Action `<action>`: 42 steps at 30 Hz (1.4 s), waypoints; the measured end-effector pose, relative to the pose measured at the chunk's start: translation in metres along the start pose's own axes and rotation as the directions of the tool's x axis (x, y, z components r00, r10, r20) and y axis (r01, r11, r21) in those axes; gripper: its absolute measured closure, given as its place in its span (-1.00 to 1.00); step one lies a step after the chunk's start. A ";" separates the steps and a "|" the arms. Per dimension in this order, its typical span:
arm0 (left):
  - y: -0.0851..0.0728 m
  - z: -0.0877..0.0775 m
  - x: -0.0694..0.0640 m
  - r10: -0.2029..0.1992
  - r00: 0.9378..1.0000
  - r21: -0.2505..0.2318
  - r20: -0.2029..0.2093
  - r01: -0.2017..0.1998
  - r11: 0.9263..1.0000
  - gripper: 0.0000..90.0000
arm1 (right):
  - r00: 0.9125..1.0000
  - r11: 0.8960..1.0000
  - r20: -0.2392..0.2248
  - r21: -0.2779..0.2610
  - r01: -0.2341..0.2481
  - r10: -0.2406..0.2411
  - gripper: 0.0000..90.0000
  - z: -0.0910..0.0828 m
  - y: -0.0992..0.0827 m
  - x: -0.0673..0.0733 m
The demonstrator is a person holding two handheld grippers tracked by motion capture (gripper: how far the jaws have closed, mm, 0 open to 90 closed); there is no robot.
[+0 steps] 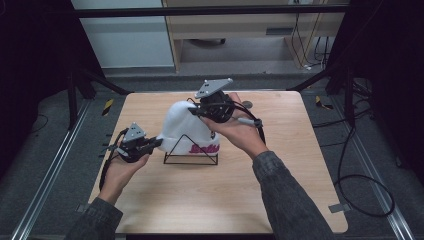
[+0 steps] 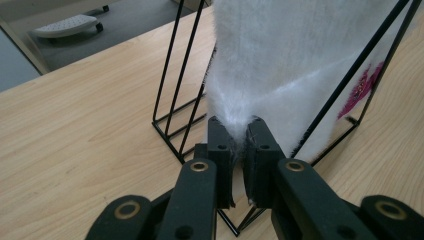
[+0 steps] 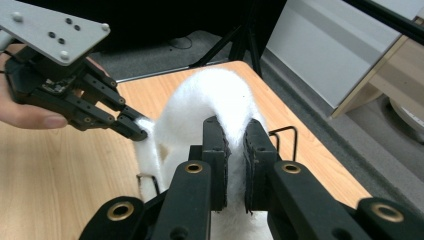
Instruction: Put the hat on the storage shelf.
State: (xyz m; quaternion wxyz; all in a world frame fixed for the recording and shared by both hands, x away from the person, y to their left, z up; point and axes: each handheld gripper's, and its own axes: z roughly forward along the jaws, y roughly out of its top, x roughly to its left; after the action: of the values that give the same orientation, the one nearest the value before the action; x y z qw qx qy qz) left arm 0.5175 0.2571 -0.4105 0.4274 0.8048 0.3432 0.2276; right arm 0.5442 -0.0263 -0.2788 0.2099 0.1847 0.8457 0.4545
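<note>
White fuzzy beanie (image 1: 186, 125) draped over a black wire triangular stand (image 1: 191, 151) mid-counter (image 1: 210, 200), pink lettering on the cuff. Nearest, left claw (image 1: 156, 143) pinched shut on the cuff edge; farther back, right claw (image 1: 192, 111) clamped on the crown. Soft, light, stretchy, probably prone to snagging on wire: best gripped at the thick cuff.
</note>
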 end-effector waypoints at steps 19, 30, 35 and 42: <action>-0.020 0.010 0.001 -0.024 1.000 0.036 0.017 0.024 0.999 0.85 | 0.999 0.999 -0.038 0.023 -0.027 0.028 0.85 0.011 -0.015 0.007; -0.026 0.013 0.005 -0.036 0.999 0.048 0.019 0.035 0.998 0.85 | 0.998 0.999 -0.046 0.039 -0.036 0.038 0.84 0.015 -0.018 0.008; -0.029 0.014 0.007 -0.036 0.999 0.057 0.019 0.035 0.998 0.85 | 0.998 0.998 -0.052 0.044 -0.037 0.039 0.84 0.018 -0.021 0.010; -0.034 0.014 0.010 -0.046 0.999 0.065 0.018 0.044 0.997 0.85 | 0.997 0.998 -0.061 0.050 -0.037 0.040 0.84 0.022 -0.021 0.012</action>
State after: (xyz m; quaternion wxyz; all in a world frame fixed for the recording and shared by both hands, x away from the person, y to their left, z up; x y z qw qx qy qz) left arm 0.5217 0.2706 -0.4460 0.4093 0.8126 0.3642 0.1989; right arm 0.5430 -0.0162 -0.3098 0.1700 0.1919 0.8591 0.4431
